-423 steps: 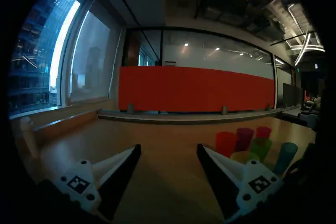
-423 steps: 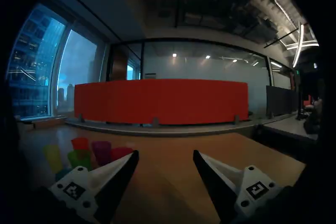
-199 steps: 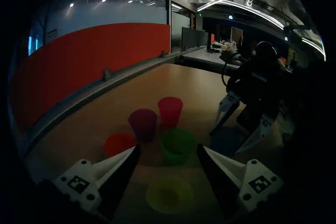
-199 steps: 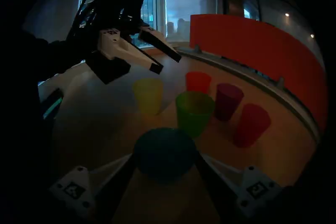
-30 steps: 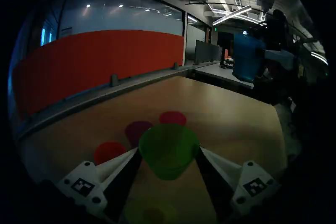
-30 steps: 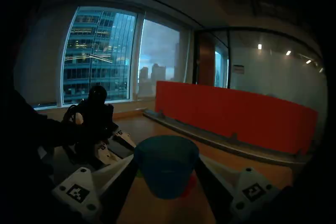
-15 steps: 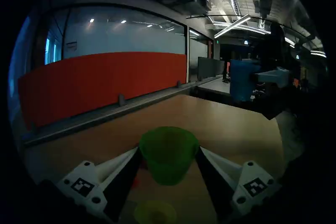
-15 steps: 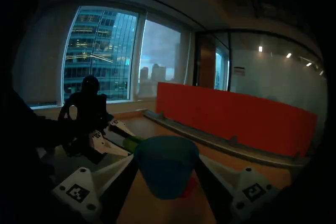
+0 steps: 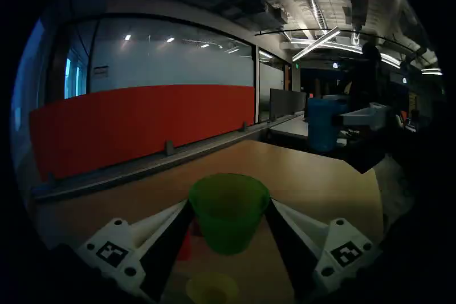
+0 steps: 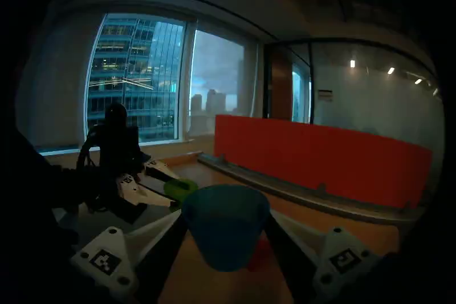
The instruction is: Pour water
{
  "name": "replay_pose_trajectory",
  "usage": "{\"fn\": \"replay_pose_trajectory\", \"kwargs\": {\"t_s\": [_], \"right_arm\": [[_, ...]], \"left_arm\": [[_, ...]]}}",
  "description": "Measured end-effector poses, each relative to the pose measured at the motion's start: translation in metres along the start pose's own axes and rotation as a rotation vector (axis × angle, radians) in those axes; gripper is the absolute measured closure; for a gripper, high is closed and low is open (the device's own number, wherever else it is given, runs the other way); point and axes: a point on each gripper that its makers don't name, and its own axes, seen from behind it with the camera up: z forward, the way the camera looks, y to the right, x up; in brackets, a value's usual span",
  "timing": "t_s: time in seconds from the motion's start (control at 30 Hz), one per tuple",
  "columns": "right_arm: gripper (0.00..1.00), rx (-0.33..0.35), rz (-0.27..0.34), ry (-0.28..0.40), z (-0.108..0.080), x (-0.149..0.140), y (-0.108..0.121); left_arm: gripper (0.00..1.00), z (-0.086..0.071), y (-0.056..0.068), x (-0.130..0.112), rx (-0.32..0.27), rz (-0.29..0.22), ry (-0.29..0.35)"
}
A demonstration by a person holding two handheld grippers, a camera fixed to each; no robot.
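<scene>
Left tool, seen along its own two fingers in the left gripper view: the white fingers with black inner faces are clamped on the green cup, one pressing each side of its wall just under the rim. The green cup stands upright, mouth upward, and is held clear of the wooden tabletop; whether it contains water cannot be told. Below it on the tabletop stands a yellow cup. A red cup shows partly in the gap between the green cup and the finger on the view's left. Right tool, seen in the right gripper view: its fingers are likewise closed on the blue cup, one on each side, the cup upright and its contents not discernible. In the left gripper view the right tool appears farther off at the upper right, holding the blue cup upright, raised off the tabletop and well apart from the green cup. In the right gripper view the left tool appears at mid-left with the green cup between its fingers. Background: a red partition along the tabletop's far side and tall windows.
</scene>
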Motion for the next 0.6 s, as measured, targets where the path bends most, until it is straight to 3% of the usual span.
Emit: {"fn": "replay_pose_trajectory", "kwargs": {"t_s": [0.6], "right_arm": [[0.09, 0.007, 0.005, 0.021, 0.007, 0.007, -0.003]], "left_arm": [[0.12, -0.019, 0.001, 0.024, 0.012, 0.013, 0.064]]}}
